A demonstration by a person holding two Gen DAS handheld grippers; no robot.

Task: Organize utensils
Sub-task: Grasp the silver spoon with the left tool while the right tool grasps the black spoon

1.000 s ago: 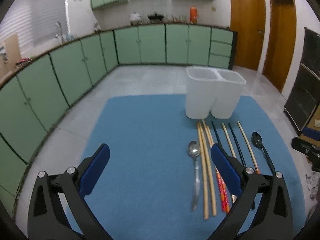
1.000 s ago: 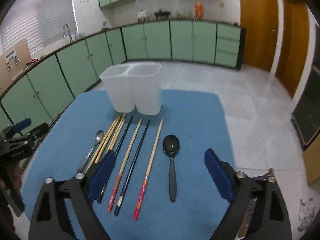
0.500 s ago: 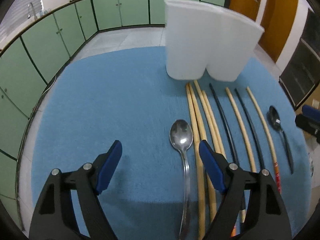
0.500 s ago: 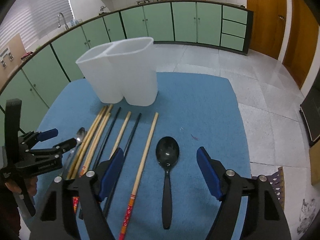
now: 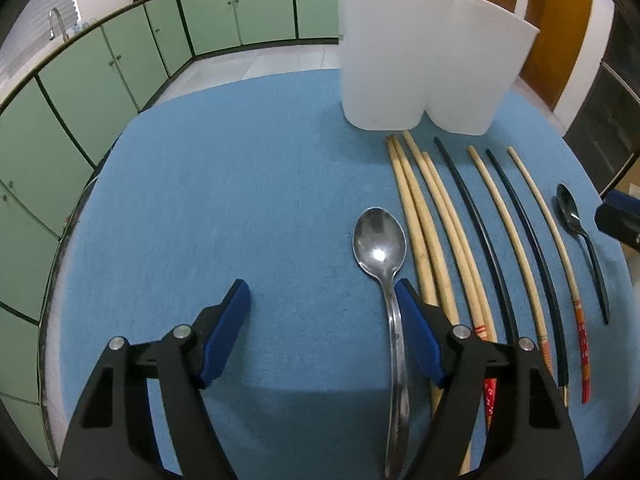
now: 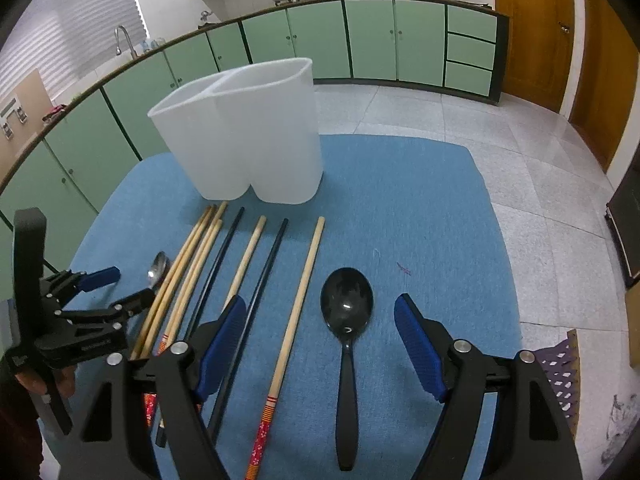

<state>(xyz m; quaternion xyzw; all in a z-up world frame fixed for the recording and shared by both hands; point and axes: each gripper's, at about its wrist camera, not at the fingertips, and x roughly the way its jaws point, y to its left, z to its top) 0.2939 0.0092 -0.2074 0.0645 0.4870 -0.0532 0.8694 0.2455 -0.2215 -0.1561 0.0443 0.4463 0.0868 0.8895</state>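
Note:
A metal spoon [image 5: 380,240] lies on the blue mat [image 5: 240,180], left of several wooden and black chopsticks [image 5: 420,220]. My left gripper [image 5: 320,286] hangs low over the mat with its jaws closing. The spoon's handle runs just inside the right finger, and the pads do not press on it. A black spoon [image 6: 347,306] lies at the right end of the row. My right gripper [image 6: 320,300] stands open over it, with the spoon and one red-ended chopstick [image 6: 296,312] between the fingers. A white two-compartment holder [image 6: 248,140] stands upright behind the row.
The mat covers a small table whose edges [image 5: 68,240] drop to a tiled floor [image 6: 500,128]. Green cabinets [image 6: 360,44] line the far walls and wooden doors [image 6: 532,28] stand at the right. In the right wrist view, a hand holds the left gripper [image 6: 132,284] at the left.
Both grippers have come down and forward toward the mat, and their jaws have narrowed. The left one now straddles the metal spoon's handle and the right one the black spoon.

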